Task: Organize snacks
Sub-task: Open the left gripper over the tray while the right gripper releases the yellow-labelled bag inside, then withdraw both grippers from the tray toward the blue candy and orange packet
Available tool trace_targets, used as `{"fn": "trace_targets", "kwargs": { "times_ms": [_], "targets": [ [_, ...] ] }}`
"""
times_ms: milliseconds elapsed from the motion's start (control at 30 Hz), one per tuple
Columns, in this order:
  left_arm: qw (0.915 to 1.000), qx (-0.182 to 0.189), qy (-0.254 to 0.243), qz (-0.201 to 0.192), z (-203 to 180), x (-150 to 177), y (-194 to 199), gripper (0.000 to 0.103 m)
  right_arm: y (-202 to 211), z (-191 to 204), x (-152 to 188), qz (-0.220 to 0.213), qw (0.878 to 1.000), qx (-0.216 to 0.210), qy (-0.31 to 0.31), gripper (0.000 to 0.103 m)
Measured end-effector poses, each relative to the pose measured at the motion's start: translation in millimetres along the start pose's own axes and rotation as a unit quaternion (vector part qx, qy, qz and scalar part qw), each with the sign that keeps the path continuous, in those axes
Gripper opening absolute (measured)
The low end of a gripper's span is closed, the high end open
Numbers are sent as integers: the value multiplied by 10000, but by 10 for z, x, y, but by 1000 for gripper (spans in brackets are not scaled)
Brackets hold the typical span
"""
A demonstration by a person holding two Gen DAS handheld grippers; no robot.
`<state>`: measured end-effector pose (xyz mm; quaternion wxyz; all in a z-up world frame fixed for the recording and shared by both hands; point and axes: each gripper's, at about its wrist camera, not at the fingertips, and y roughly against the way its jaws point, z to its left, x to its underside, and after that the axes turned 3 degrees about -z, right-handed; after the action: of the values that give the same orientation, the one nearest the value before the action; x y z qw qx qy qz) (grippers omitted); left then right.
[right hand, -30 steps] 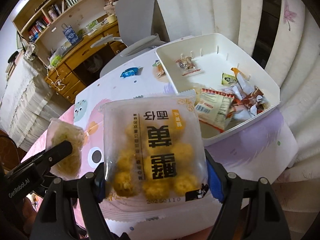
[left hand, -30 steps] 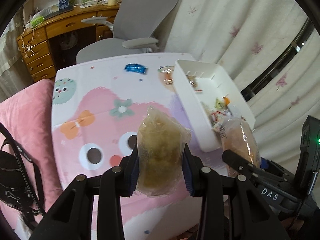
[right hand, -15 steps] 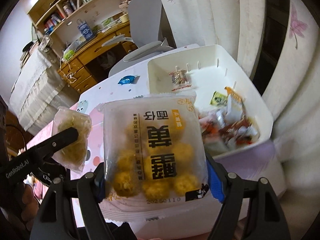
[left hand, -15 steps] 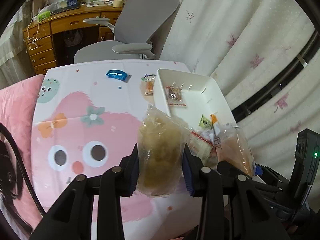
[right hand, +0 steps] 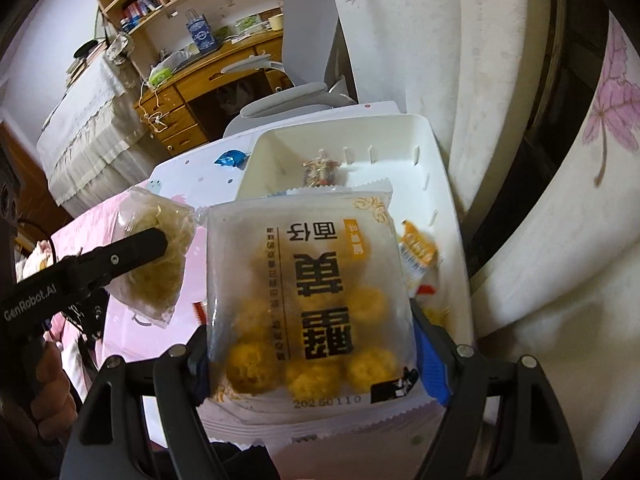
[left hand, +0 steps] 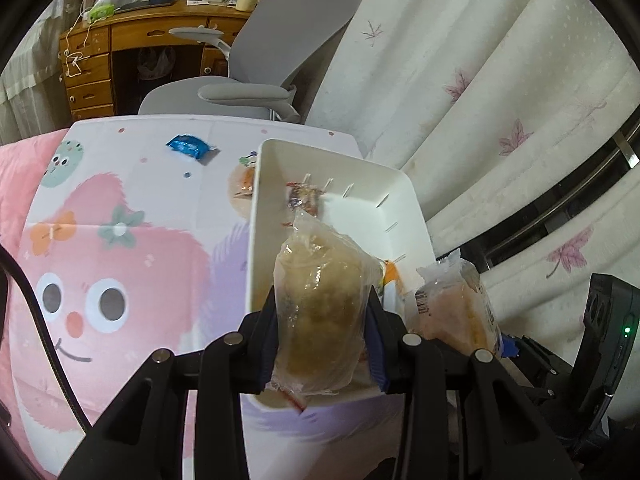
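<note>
My left gripper [left hand: 322, 340] is shut on a clear packet of brownish pastry [left hand: 320, 312], held above the near end of the white bin [left hand: 256, 216]. My right gripper [right hand: 312, 360] is shut on a wide white packet of yellow egg-yolk balls [right hand: 308, 300], also over the bin [right hand: 440, 184]. From the right wrist view the pastry packet [right hand: 154, 264] and the left gripper [right hand: 132, 252] hang at the left. Several small wrapped snacks [left hand: 302, 196] lie inside the bin. A blue wrapped snack [left hand: 188, 146] and an orange one [left hand: 244, 178] lie on the cartoon tablecloth [left hand: 120, 240].
A grey office chair [left hand: 256, 64] stands behind the table, with a wooden desk [left hand: 120, 40] beyond it. White curtains [left hand: 480, 80] with leaf prints hang close on the right. A pink cushion [left hand: 16, 184] lies at the table's left edge. A hand [right hand: 36, 384] holds the left gripper's handle.
Both grippers have moved right across the table with their packets, from over the tablecloth to over the white bin. The bin now sits directly behind both packets.
</note>
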<state>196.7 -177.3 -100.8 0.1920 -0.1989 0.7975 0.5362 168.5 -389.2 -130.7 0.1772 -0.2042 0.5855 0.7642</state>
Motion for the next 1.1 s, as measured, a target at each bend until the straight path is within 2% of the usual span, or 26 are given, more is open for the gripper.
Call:
{"fn": "trace_targets", "kwargs": {
  "times_ms": [167,400,467,500,533,633,833,1100],
  "targets": [
    [9998,-40,-16,-178,-238,-157,-119,36,-27,-220,-178,-70,9998,-65,174,80],
    [9990,-80,55,-429,-381,-356,-192,36,-59,-397,-437,-281,9991,-233,211,81],
    [9989,-89,91,-453,-387,-388,-214,48,-64,-437,-496,-370,9987,-298,178,82],
    [9989,-56,129,-451,-388,-405,-232,63,-85,-462,-525,-380,9987,-313,133,84],
    [9988,-44,167,-449,-382,-409,-237,69,-108,-477,-541,-356,9989,-288,93,84],
    [9987,-124,316,-374,-340,-410,-271,72,-240,-535,-570,-98,9996,-261,-25,86],
    [9975,-321,568,-257,-180,-395,-258,80,-261,-563,-596,-102,9994,-313,-71,90],
    [9951,-609,784,-8,71,-218,-232,81,-339,-523,-463,231,9981,-501,-289,90]
  ]
}}
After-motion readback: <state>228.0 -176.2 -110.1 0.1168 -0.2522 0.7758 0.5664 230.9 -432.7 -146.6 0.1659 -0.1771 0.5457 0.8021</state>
